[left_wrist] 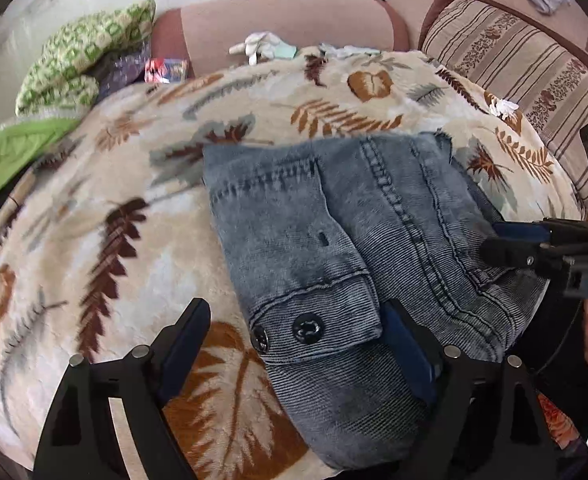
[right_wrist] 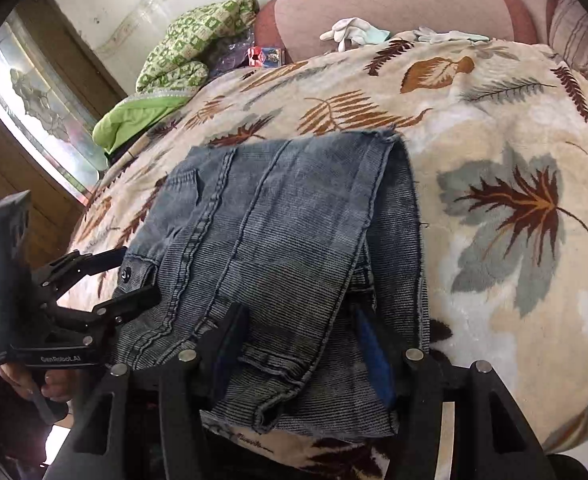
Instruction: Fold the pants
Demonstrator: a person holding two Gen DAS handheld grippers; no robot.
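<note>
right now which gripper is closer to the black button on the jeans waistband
Left. The left gripper straddles the waistband corner with the black button between its open fingers. The right gripper sits further along the folded jeans, over the leg layers.

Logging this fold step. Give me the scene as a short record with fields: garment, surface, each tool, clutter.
garment: grey-blue jeans, folded into a stacked bundle, waistband button facing up on the left side
surface: leaf-print blanket on a sofa
left tool: open, fingers either side of the buttoned waistband corner
right tool: jaws part open astride the near folded edge; grip unclear
clutter: white gloves and green patterned cloth at the far edge
</note>
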